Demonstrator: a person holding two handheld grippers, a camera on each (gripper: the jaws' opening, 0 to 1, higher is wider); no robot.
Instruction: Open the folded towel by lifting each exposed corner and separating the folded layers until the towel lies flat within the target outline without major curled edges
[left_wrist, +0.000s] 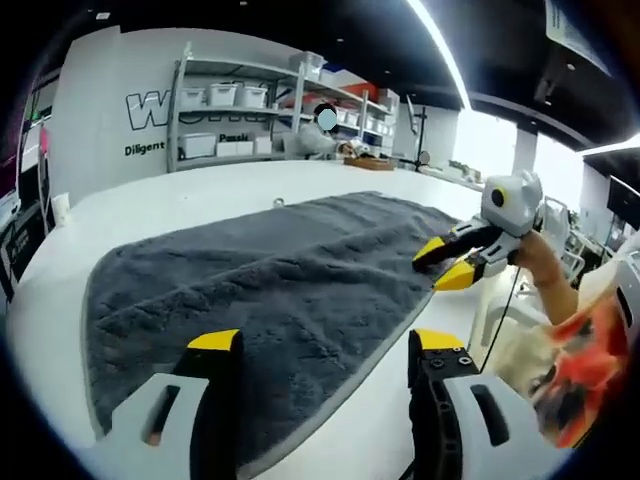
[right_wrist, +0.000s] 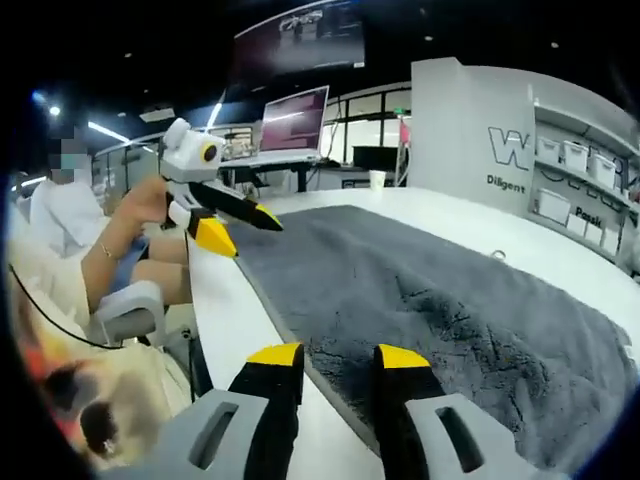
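Left gripper view: a dark grey towel lies spread across a white table, its pile slightly rumpled, its near hem running diagonally between the jaws. The left gripper stands with its yellow-tipped jaws wide apart; the left jaw rides over the cloth, the right jaw over bare table just beside the hem, and nothing is held between them. At the towel's far right edge the right gripper enters, held by a person's hand, its jaw tips parted a little at the hem; whether they touch the fabric cannot be told. Shelving with white bins stands behind.

Right gripper view: the towel stretches away up the table. The right gripper has its jaws set narrowly apart, straddling the near hem, with no cloth visibly pinched. The left gripper hovers at the far left edge of the towel, jaws spread. A monitor stands beyond.
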